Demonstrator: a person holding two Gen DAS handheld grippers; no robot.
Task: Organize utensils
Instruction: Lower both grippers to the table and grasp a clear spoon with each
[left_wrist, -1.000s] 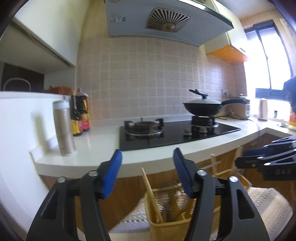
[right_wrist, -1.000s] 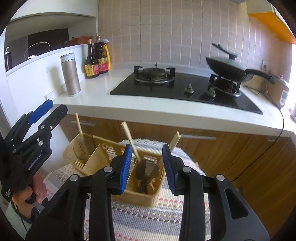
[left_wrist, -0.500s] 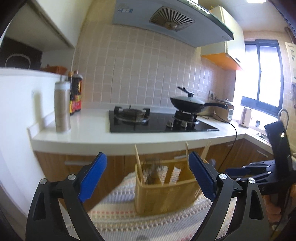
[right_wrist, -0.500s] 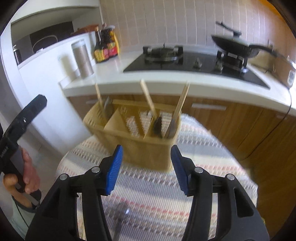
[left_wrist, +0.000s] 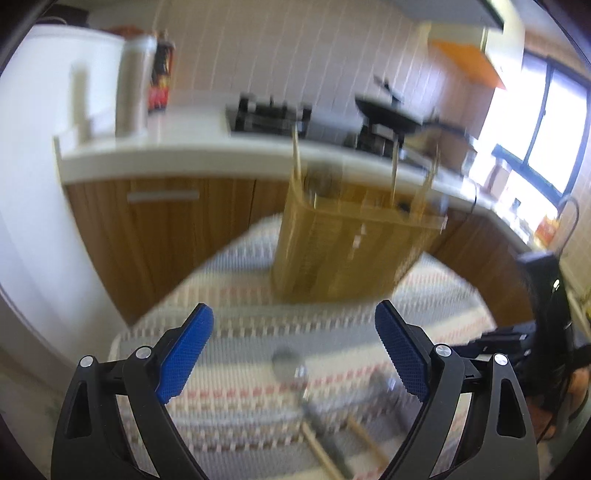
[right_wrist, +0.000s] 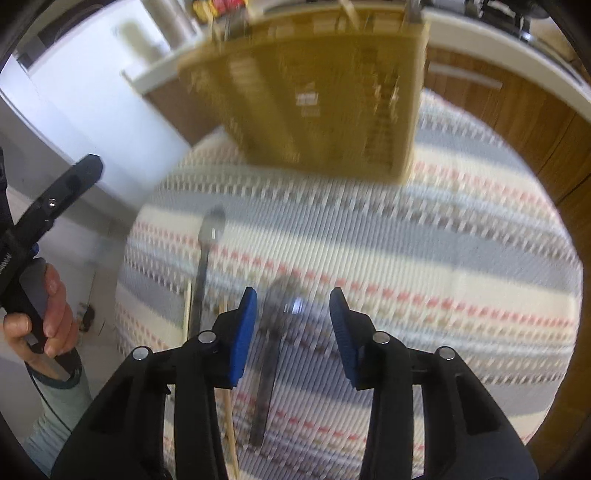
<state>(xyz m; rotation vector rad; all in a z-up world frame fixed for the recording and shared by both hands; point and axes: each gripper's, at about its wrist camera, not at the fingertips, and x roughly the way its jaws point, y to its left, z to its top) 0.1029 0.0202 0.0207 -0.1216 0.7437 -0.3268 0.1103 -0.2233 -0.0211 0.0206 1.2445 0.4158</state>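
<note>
Your two spoons lie loose on the striped cloth (right_wrist: 424, 236): one spoon (right_wrist: 275, 332) below your right claw (right_wrist: 293, 332), whose jaws have just been narrowing but grip nothing, the other spoon (right_wrist: 205, 258) to its left. The yellow utensil basket (right_wrist: 317, 99) stands beyond them. Your left claw (left_wrist: 293, 354) gapes wide, empty.

The yellow utensil caddy (right_wrist: 314, 99) blocks the far end of the striped mat (right_wrist: 461, 258), handles standing up from it. Right of the two metal utensils (right_wrist: 275, 332) lying near-left, the mat is bare. Wooden cabinets (left_wrist: 166, 229) wall the far side.
</note>
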